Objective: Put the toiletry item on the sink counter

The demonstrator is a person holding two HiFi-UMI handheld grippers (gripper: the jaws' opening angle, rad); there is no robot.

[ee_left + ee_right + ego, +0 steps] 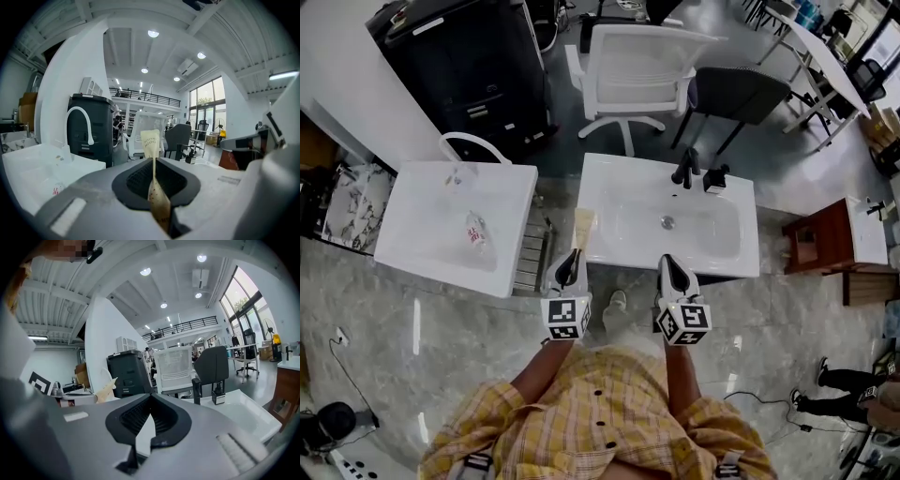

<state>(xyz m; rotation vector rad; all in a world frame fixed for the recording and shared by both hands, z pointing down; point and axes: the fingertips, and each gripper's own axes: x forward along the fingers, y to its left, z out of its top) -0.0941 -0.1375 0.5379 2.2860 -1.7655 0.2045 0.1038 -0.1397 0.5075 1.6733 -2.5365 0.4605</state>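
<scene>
A flat beige toothbrush packet [583,225] stands upright between the jaws of my left gripper [570,261], which is shut on its lower end. In the left gripper view the packet [151,143] rises from the closed pads of that gripper [155,187]. It hangs over the left front corner of the white sink counter [600,183], which carries a black faucet [686,167]. My right gripper [671,264] is at the counter's front edge, shut and empty. In the right gripper view its jaws [149,420] meet, and the packet [105,390] shows to the left.
A second white sink [422,187] with a white faucet [473,141] stands to the left, a small wrapped item [475,232] in its basin. A white chair [642,70], a dark chair [741,94] and a black cabinet [478,66] stand behind. A brown cabinet [816,239] is on the right.
</scene>
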